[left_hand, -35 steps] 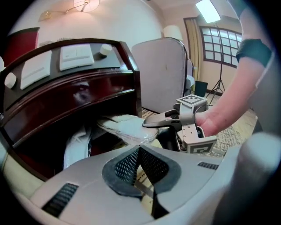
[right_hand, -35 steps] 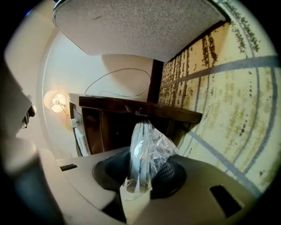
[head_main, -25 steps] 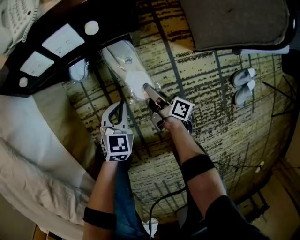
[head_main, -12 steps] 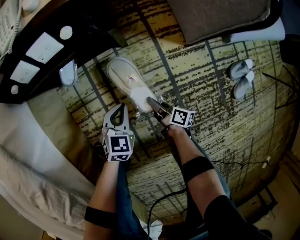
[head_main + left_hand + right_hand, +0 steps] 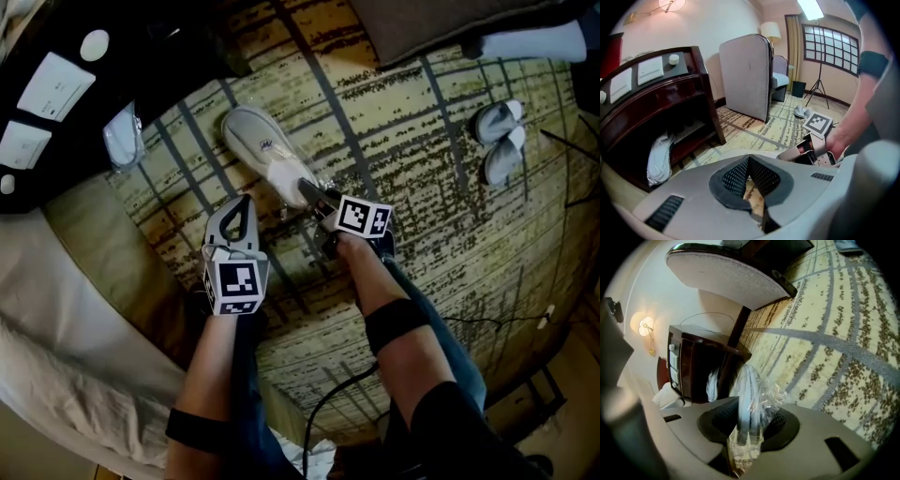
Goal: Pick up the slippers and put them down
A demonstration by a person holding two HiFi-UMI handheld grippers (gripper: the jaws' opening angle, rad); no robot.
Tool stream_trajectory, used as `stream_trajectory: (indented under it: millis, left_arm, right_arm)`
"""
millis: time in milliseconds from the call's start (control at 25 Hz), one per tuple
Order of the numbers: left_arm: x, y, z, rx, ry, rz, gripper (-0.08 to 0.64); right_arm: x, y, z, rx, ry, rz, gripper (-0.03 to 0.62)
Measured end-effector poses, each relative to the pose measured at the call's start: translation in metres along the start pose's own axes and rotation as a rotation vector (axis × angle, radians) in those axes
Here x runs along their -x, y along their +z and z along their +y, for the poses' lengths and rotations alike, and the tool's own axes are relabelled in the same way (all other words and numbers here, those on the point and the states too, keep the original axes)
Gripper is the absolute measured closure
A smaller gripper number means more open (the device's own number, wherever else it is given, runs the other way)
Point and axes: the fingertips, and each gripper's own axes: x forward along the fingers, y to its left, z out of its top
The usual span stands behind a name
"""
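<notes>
A pair of white slippers in clear wrap is low over the patterned carpet, toe end toward the nightstand. My right gripper grips its near end. In the right gripper view the wrapped slippers stand edge-on between the pads, and the jaws are opening slightly around them. My left gripper is shut with nothing in it, just left of the pack. In the left gripper view its closed tips point at the carpet, with the right gripper beside them.
A second wrapped pack lies on the low shelf of the dark nightstand. Loose slippers sit on the carpet at far right. A bed borders the left. An upholstered panel and a tripod stand beyond.
The right gripper has come down toward the carpet with the wrapped slippers. The left gripper has sunk a little beside it, still shut.
</notes>
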Motion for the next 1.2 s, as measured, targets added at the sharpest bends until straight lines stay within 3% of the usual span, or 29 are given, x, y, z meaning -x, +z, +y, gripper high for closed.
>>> stream_trajectory:
  millis: [80, 200, 240, 440, 560, 720, 880, 920, 1040, 1200]
  left_arm:
    - [0.003, 0.000, 0.000, 0.004, -0.001, -0.001, 0.560]
    - [0.011, 0.004, -0.005, 0.001, -0.010, -0.003, 0.560]
    - [0.014, 0.005, -0.006, -0.002, -0.013, -0.003, 0.560]
    - [0.036, 0.021, -0.006, -0.004, -0.022, -0.003, 0.560]
    - [0.057, 0.038, -0.003, -0.003, -0.020, -0.005, 0.560]
    - [0.101, 0.072, 0.008, 0.004, -0.010, -0.002, 0.560]
    - [0.160, 0.117, 0.028, 0.026, 0.001, -0.012, 0.560]
    - [0.177, 0.130, 0.033, 0.031, 0.009, -0.019, 0.560]
    - [0.239, 0.169, 0.044, 0.046, 0.035, -0.026, 0.560]
    - [0.329, 0.227, 0.055, 0.084, 0.074, -0.056, 0.560]
  right_arm:
    - [0.001, -0.001, -0.013, 0.040, -0.101, 0.022, 0.421]
    - [0.006, -0.012, -0.033, 0.126, -0.265, 0.104, 0.231]
    - [0.010, -0.013, -0.037, 0.150, -0.312, 0.119, 0.197]
    - [0.044, -0.003, -0.052, 0.196, -0.548, 0.135, 0.085]
    - [0.073, 0.011, -0.045, 0.217, -0.645, 0.139, 0.081]
    - [0.104, 0.036, 0.012, 0.226, -0.616, 0.102, 0.083]
    - [0.132, 0.061, 0.099, 0.261, -0.537, 0.080, 0.091]
    - [0.140, 0.070, 0.125, 0.280, -0.512, 0.074, 0.135]
    - [0.173, 0.084, 0.210, 0.342, -0.442, 0.073, 0.159]
    - [0.225, 0.108, 0.328, 0.455, -0.352, 0.048, 0.322]
